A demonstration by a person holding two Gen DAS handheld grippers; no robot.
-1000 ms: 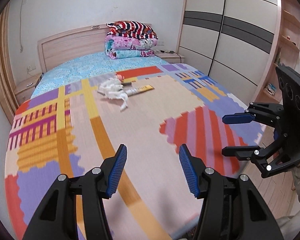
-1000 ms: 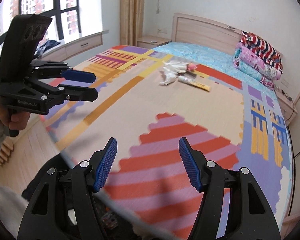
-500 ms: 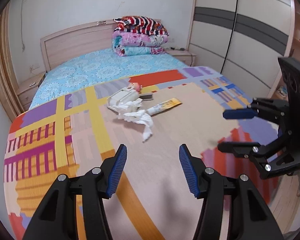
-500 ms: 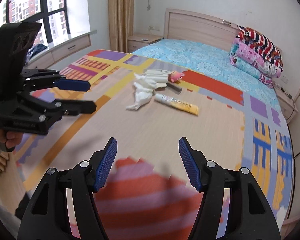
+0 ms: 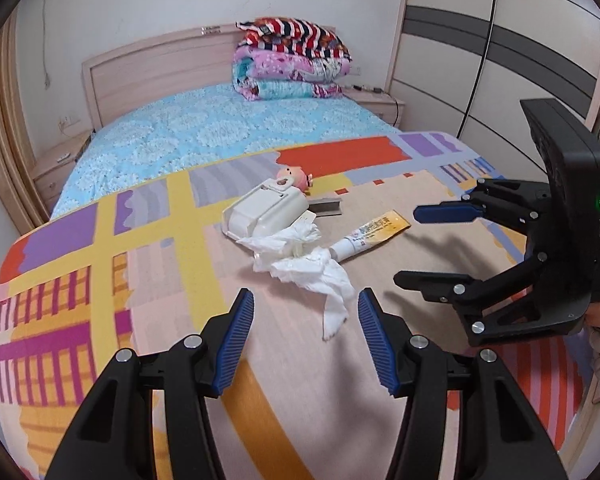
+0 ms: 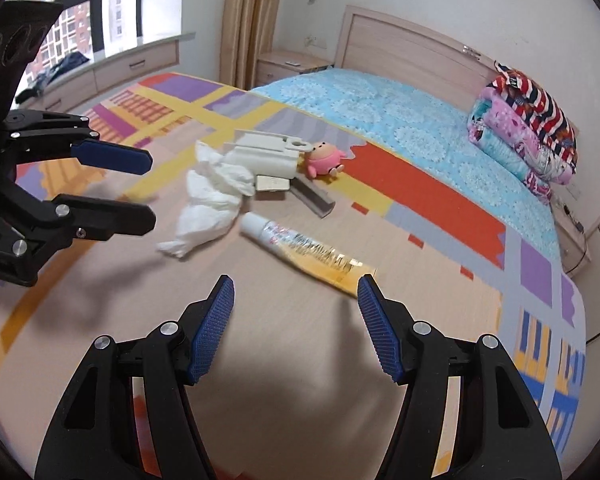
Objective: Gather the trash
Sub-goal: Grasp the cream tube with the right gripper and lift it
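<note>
Crumpled white tissue (image 5: pixel 308 268) (image 6: pixel 212 200) lies on the patterned bedspread. Behind it sit a white plastic holder (image 5: pixel 266 212) (image 6: pixel 268 154), a small pink toy (image 5: pixel 294 178) (image 6: pixel 324 158) and a grey strip (image 5: pixel 326 206) (image 6: pixel 314 198). A white and yellow tube (image 5: pixel 370 234) (image 6: pixel 308 254) lies to the right. My left gripper (image 5: pixel 306 340) (image 6: pixel 140 188) is open just short of the tissue. My right gripper (image 6: pixel 294 328) (image 5: pixel 416 246) is open and empty, just short of the tube.
The patterned mat (image 5: pixel 160 280) covers the near half of the bed, a blue sheet (image 5: pixel 220 128) the far half. Folded quilts (image 5: pixel 292 60) are stacked at the headboard. A wardrobe (image 5: pixel 500 60) stands on the right, nightstands beside the headboard, a window ledge (image 6: pixel 132 60) on the left.
Both grippers have moved forward over the bed toward the pile of things, which now lies close in front of them. Both stay open and empty.
</note>
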